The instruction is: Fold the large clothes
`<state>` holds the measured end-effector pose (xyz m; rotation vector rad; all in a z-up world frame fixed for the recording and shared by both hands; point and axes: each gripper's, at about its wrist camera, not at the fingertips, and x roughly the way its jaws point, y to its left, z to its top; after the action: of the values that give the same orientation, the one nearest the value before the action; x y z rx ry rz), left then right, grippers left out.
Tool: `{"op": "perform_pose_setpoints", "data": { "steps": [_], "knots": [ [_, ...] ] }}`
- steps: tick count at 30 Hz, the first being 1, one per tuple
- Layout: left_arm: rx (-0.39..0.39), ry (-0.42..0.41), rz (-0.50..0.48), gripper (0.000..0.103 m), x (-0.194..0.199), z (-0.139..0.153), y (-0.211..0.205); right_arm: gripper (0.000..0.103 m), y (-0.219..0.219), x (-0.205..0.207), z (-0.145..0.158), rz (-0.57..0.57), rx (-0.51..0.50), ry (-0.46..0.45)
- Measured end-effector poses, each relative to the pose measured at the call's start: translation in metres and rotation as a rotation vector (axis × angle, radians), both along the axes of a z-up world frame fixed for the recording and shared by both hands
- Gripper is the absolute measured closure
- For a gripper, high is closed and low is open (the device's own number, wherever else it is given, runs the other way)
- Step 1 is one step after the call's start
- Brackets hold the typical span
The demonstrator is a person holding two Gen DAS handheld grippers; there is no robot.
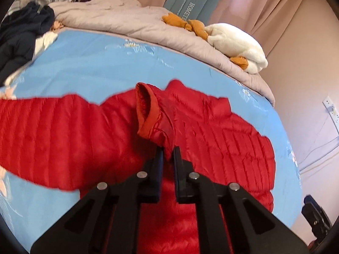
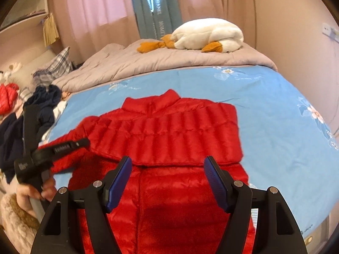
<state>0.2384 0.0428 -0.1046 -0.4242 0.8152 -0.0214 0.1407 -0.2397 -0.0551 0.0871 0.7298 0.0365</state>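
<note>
A red quilted puffer jacket (image 2: 169, 131) lies spread on the blue floral bed sheet (image 2: 264, 105). Its right sleeve is folded in across the body. In the left wrist view my left gripper (image 1: 168, 151) is shut on the jacket's sleeve cuff (image 1: 152, 116) and holds it lifted above the jacket (image 1: 63, 127). In the right wrist view my right gripper (image 2: 167, 163) is open and empty above the jacket's lower middle. The left gripper (image 2: 70, 145) shows there at the jacket's left side, held by a hand.
A grey quilt (image 2: 169, 61) lies bunched along the far side of the bed with a white plush goose (image 2: 207, 35) on it. Dark navy clothes (image 2: 27, 124) are piled at the left edge. Pink curtains and a wall stand behind.
</note>
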Motion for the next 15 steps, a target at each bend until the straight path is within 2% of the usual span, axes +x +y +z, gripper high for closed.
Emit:
{"op": "perform_pose_setpoints", "data": {
  "steps": [3,7,11,15],
  "knots": [
    [0.026,0.012,0.015,0.095,0.009,-0.003,0.004,0.033,-0.008,0.000,0.001,-0.024,0.012,-0.006],
    [0.066,0.072,0.027,0.095,0.016,-0.023,0.007,0.033,-0.015,0.003,-0.003,-0.047,0.027,0.005],
    [0.080,0.129,0.036,0.095,0.016,-0.042,0.010,0.033,-0.020,0.007,-0.007,-0.064,0.033,0.020],
    [0.089,0.151,0.045,0.095,0.014,-0.052,0.011,0.033,-0.022,0.008,-0.010,-0.070,0.035,0.030]
  ]
}}
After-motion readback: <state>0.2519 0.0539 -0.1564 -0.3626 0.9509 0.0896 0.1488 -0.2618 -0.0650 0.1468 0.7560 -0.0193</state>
